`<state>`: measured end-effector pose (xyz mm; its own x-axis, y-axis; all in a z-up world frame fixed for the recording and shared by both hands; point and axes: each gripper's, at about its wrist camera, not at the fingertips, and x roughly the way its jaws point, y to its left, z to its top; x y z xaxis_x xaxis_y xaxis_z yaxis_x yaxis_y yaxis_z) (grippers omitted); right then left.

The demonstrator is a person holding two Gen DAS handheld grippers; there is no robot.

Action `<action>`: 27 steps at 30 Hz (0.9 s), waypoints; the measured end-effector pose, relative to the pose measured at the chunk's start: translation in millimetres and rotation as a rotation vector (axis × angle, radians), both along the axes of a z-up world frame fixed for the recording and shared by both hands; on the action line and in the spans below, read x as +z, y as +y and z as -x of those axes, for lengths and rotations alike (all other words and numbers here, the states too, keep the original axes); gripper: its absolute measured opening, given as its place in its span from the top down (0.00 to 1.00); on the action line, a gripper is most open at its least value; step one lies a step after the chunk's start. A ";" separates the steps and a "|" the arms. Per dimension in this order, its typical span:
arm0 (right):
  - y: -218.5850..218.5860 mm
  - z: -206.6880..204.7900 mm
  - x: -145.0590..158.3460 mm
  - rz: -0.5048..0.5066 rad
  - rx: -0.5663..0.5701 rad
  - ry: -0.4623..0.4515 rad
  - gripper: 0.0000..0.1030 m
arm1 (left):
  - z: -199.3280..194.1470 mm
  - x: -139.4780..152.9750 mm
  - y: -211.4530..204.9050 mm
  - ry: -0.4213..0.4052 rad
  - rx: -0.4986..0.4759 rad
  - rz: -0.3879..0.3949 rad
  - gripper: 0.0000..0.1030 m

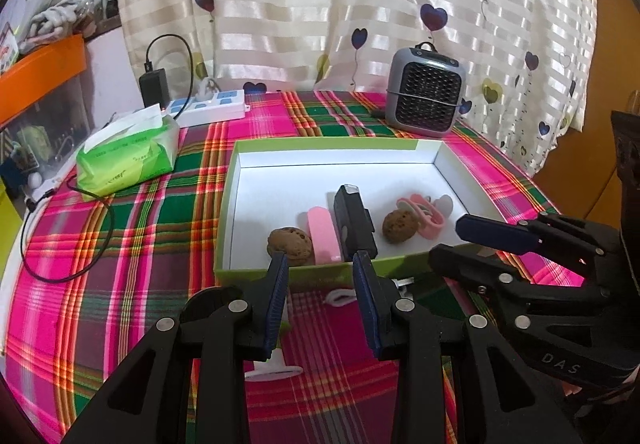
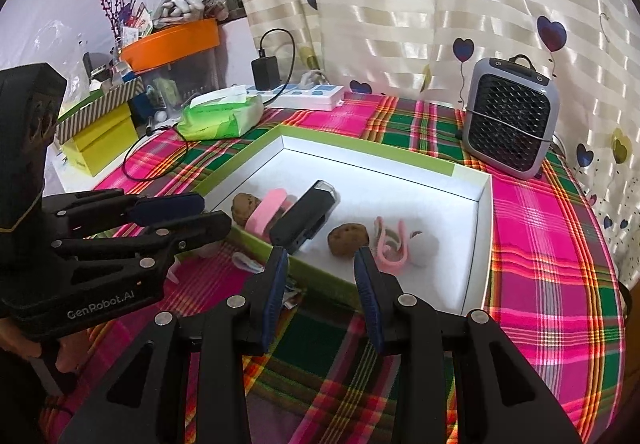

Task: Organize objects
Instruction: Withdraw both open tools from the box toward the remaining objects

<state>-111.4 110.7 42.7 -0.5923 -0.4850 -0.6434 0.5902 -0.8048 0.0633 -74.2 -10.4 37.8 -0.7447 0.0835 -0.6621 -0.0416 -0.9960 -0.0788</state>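
A green-rimmed box (image 1: 400, 149) with a white inside sits on the plaid tabletop (image 1: 160, 228). Along its near wall lie a brown walnut (image 1: 290, 246), a pink band (image 1: 325, 239), a black device (image 1: 354, 222), a second walnut (image 1: 399, 226) and a pink clip (image 1: 428, 215). Both grippers hover before the near rim. The left gripper (image 1: 322, 276) has its fingers apart and empty; so has the right gripper (image 2: 322, 270). Below the left fingers lies something small and white (image 1: 340, 299), perhaps a cord.
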 end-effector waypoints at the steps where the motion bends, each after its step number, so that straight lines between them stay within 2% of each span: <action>1: -0.9 -0.8 -0.4 -0.002 0.002 0.000 0.65 | -0.5 -0.2 0.7 -0.001 -0.004 0.001 0.69; 27: -6.4 -3.8 -6.1 -0.022 0.034 -0.010 0.65 | -9.0 -1.9 5.4 -0.012 -0.019 0.004 0.69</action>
<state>-107.7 104.3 36.6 -0.5691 -0.4900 -0.6604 0.6164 -0.7857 0.0518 -65.2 -5.0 35.9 -0.7350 0.0955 -0.6713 -0.0600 -0.9953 -0.0759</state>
